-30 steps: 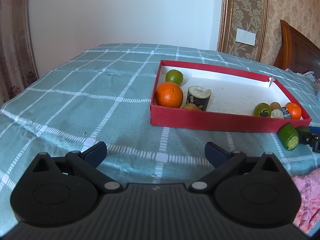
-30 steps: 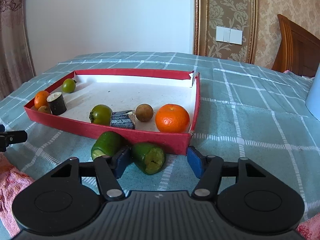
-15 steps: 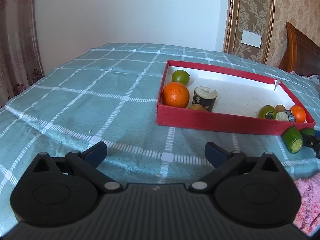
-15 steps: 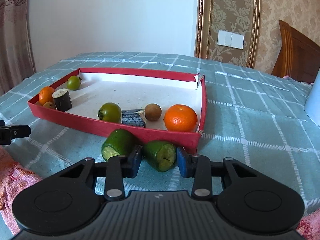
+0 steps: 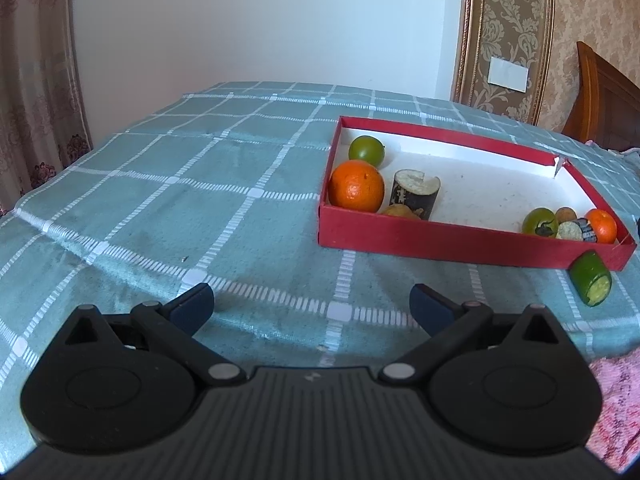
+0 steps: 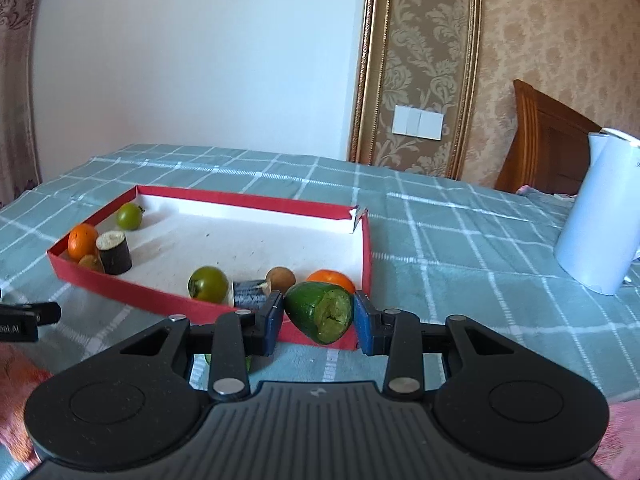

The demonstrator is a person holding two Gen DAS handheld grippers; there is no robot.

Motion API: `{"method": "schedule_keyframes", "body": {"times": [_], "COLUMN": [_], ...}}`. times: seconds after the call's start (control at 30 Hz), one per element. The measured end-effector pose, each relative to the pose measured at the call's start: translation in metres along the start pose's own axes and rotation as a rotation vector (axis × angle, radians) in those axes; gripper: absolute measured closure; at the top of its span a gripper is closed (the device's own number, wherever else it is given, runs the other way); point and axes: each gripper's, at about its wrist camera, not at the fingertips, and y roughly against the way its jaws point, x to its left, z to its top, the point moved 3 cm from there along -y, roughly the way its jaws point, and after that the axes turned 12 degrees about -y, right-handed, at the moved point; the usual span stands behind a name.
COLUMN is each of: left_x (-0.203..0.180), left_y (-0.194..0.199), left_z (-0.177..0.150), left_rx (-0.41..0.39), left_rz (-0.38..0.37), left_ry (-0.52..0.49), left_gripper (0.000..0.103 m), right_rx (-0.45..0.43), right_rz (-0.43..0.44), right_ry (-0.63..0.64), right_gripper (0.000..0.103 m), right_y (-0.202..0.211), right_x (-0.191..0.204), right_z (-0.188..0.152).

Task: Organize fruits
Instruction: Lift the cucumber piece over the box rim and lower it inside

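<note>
Over checked cloth [image 6: 460, 240], green cucumber chunk [image 6: 320, 312] shows pale, ragged cut face.

Checked bed [image 5: 200, 184]: red tray [image 5: 440, 240], kettle [image 6: 592, 220]

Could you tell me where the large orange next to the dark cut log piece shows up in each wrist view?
Left wrist view: the large orange sits centre-right, in the red tray's near-left corner.
Right wrist view: the same orange appears small at far left, in the tray's left corner.
Shared landmark: the dark cut log piece stands right beside it in the red tray.
</note>
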Motion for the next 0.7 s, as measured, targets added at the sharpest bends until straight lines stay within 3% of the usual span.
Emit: {"method": "schedule_keyframes", "body": {"times": [0.7], "left_x": [0.0], "left_y": [-0.003], "left_z": [0.0], "left_rx": [0.018], "left_rz": [-0.01], "left_ry": [0.001], "left_gripper": [0.0], "right_rx": [-0.006], "right_rz": [0.032], "right_ry": [0.013], "right_gripper": [0.066], "right_y": [-0.015], "right_x": [0.018], "right_z": [0.017]}}
